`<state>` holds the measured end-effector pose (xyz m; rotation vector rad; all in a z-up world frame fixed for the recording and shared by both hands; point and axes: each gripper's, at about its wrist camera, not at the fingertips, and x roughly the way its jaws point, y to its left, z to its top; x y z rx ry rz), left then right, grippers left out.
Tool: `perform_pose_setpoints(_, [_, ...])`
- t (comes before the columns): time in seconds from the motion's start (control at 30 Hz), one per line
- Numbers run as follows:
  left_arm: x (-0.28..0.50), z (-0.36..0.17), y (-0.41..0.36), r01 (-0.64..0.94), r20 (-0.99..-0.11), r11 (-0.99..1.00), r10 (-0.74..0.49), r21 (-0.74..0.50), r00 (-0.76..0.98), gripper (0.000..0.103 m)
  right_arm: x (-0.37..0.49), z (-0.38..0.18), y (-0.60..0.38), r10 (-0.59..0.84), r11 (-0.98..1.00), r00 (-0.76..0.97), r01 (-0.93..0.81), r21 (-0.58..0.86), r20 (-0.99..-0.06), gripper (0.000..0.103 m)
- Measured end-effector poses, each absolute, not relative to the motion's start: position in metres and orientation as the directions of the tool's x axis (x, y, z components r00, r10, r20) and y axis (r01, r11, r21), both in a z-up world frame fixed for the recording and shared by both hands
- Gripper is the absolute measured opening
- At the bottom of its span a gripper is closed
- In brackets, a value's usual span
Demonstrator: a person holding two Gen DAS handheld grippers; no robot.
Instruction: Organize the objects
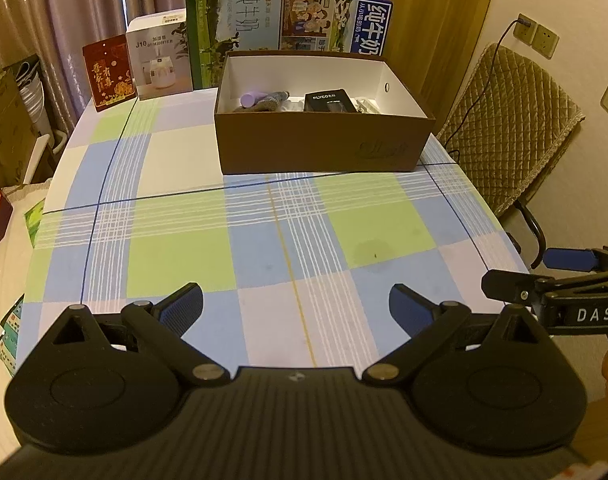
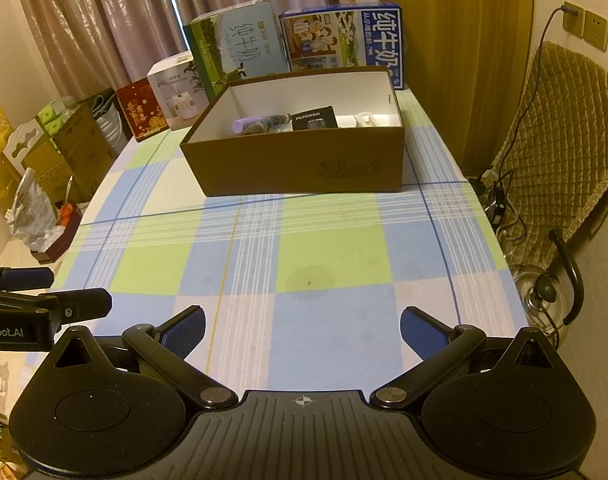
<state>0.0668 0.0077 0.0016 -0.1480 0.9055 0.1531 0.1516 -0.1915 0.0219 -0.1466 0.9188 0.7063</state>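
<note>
A brown cardboard box [image 1: 323, 148] [image 2: 300, 164] with a white inside stands open at the far middle of the checked tablecloth [image 1: 264, 240] [image 2: 323, 248]. Inside lie a lilac tube [image 1: 251, 99] [image 2: 246, 123], a dark grey item beside it, a black packet [image 1: 328, 102] [image 2: 313, 119] and a clear plastic piece [image 2: 365, 119]. My left gripper [image 1: 296, 314] hovers open over the near edge, nothing between its fingers. My right gripper [image 2: 302, 330] is open and empty too, side by side with the left; each shows at the other view's edge.
Behind the box stand a red carton [image 1: 108, 72], a white humidifier box [image 1: 160, 54] and two milk cartons [image 1: 234, 20] [image 1: 335, 20]. A quilted chair [image 1: 511, 128] is at the right. Boxes and bags crowd the floor at the left [image 2: 56, 152]. Curtains hang behind.
</note>
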Motion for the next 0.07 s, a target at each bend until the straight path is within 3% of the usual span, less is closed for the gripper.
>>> perform_pose_setpoints(0.07, [0.0674,0.0016,0.0081,-0.194,-0.792,0.979,0.069,-0.063,0.607,0.098,0.1525,0.022,-0.1917,0.496,0.769,0.401,-0.616,0.174,-0.77,0.101])
